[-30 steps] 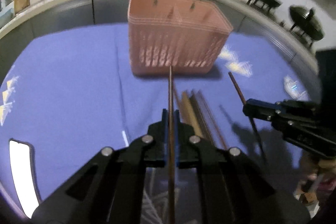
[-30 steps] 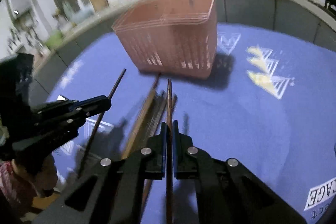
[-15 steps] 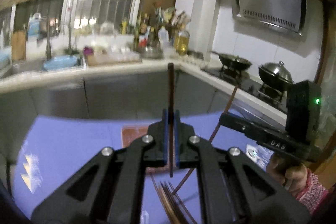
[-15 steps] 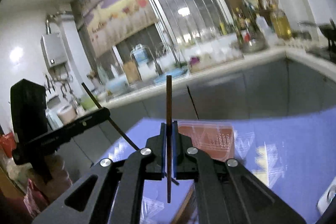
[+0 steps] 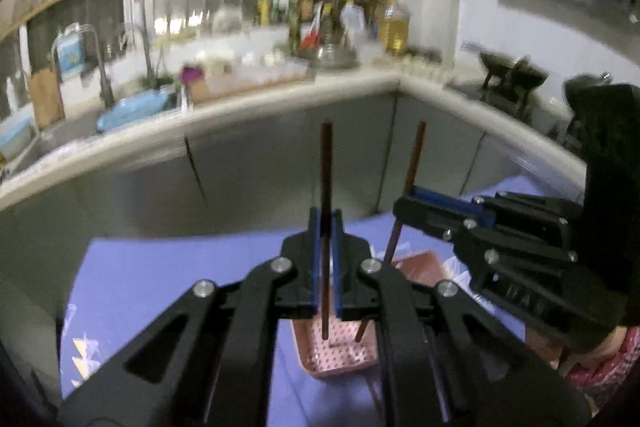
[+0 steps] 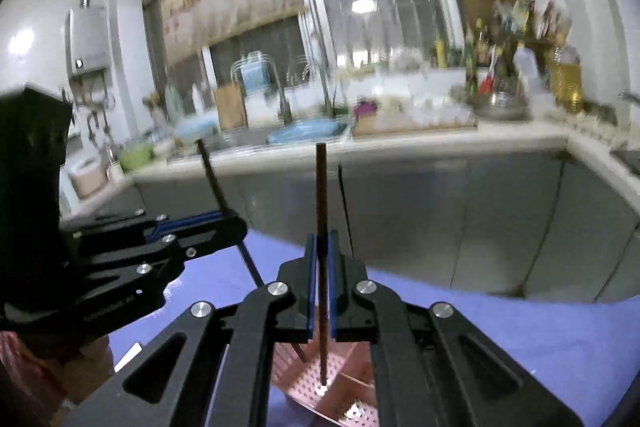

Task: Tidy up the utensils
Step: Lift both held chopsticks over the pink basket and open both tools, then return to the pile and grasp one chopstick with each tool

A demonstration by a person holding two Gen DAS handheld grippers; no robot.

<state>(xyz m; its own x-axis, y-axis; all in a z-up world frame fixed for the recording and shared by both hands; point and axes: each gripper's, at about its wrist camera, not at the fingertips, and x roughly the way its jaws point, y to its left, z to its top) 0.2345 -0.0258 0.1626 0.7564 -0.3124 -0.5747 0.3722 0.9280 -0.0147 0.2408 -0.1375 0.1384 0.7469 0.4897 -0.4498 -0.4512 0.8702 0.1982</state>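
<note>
Above the pink basket (image 5: 340, 355) on the blue cloth (image 5: 168, 267), left gripper (image 5: 326, 223) and right gripper (image 6: 320, 247) each pinch one chopstick upright, left's (image 5: 326, 163) and right's (image 6: 321, 187). Delivery step; next, lower tips into a compartment, then release.

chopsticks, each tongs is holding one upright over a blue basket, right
Not quite: the basket is pink, not blue, as the left wrist view shows. The rest holds: the left tongs and right tongs each grip one upright chopstick over it.
</note>
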